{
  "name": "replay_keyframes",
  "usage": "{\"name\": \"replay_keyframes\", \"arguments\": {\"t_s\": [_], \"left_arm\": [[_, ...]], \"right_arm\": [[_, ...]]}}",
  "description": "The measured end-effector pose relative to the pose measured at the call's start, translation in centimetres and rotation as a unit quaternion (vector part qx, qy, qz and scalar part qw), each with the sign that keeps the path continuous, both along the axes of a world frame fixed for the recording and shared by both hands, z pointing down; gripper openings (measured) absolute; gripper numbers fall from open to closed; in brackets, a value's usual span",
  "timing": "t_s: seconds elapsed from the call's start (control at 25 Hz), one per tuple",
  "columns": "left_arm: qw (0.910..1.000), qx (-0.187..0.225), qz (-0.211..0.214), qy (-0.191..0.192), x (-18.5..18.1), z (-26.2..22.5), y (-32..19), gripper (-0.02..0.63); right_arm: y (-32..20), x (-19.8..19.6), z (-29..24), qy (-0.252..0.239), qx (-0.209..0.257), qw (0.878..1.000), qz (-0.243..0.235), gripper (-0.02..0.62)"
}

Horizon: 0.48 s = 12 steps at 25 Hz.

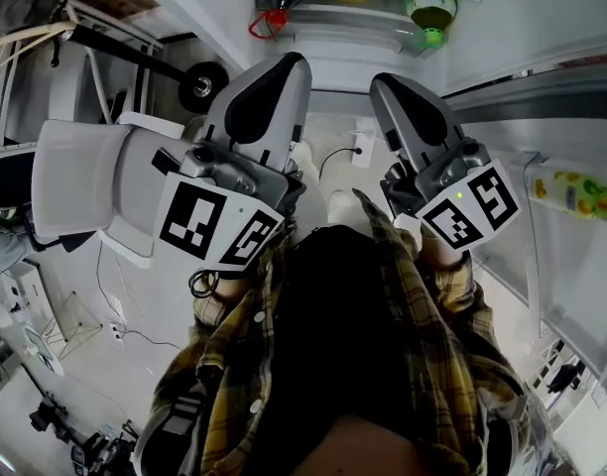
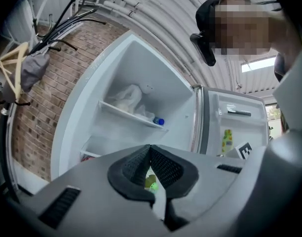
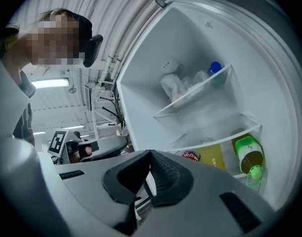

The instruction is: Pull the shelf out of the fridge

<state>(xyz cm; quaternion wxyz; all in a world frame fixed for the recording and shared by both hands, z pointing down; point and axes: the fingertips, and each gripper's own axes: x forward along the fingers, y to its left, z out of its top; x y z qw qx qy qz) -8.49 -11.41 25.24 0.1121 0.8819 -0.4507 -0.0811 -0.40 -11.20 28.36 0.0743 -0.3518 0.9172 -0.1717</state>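
Observation:
The fridge stands open ahead of me. In the right gripper view an upper glass shelf (image 3: 195,92) carries a white bag (image 3: 173,85) and a blue-capped bottle (image 3: 215,68). The shelf below it (image 3: 225,132) has a cola, a yellow bottle and a green bottle (image 3: 248,157) under it. The left gripper view shows the upper shelf (image 2: 126,113) too. My left gripper (image 1: 292,59) (image 2: 150,147) and right gripper (image 1: 381,79) (image 3: 151,153) are both shut and hold nothing. Both hang in the air short of the fridge, side by side.
The fridge door (image 1: 556,256) swings open at the right with a yellow-green bottle (image 1: 573,191) in its rack. A white office chair (image 1: 85,181) stands at my left, with cables on the floor beneath. A brick wall (image 2: 47,83) flanks the fridge's left side.

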Motion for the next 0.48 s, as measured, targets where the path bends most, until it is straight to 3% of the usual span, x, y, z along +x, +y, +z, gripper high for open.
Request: {"name": "replay_keyframes", "arguments": {"t_s": [0.48], "left_arm": [[0.9954,0.002,0.095,-0.002,-0.7,-0.7,-6.4,0.003]], "right_arm": [[-6.4,-1.2,-1.4,0.001,0.008,0.996,0.094,0.018]]}}
